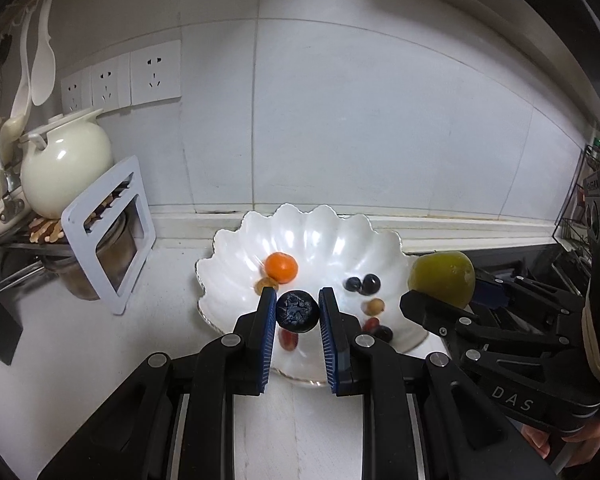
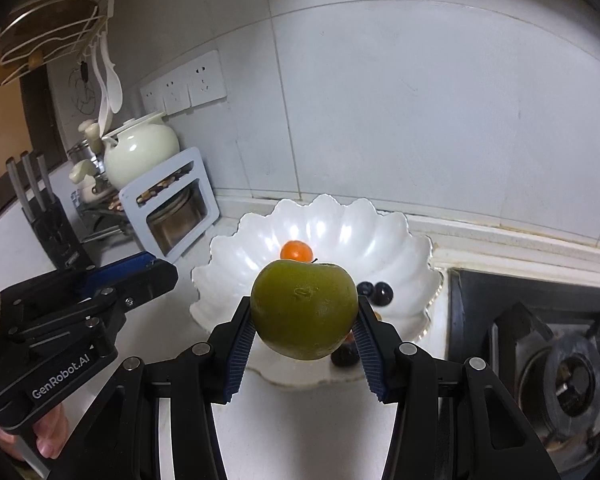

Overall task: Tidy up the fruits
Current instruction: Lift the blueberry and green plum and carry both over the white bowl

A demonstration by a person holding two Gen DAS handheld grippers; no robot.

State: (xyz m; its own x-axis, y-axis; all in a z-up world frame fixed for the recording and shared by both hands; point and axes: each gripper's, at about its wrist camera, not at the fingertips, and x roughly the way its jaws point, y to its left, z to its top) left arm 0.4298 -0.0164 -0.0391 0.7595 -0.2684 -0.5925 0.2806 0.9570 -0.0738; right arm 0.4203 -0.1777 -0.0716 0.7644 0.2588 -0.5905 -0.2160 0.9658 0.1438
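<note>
A white scalloped bowl (image 1: pixel 236 256) stands on the counter against the wall; it also shows in the right wrist view (image 2: pixel 404 248). In it lie an orange tangerine (image 1: pixel 281 267), two blueberries (image 1: pixel 363 284), a small tan fruit (image 1: pixel 376 305) and dark red grapes (image 1: pixel 380 330). My left gripper (image 1: pixel 297 312) is shut on a blueberry (image 1: pixel 297 311), held above the bowl's near rim. My right gripper (image 2: pixel 305 320) is shut on a green apple (image 2: pixel 304 310), held over the bowl's near right side. The apple also shows in the left wrist view (image 1: pixel 442 278).
A white rack (image 1: pixel 112 232) with a jar and a cream teapot (image 1: pixel 64 168) stands at the left. A knife block (image 2: pixel 56 224) is further left. A gas stove (image 2: pixel 540 344) lies right of the bowl. Wall sockets (image 1: pixel 120 78) sit above.
</note>
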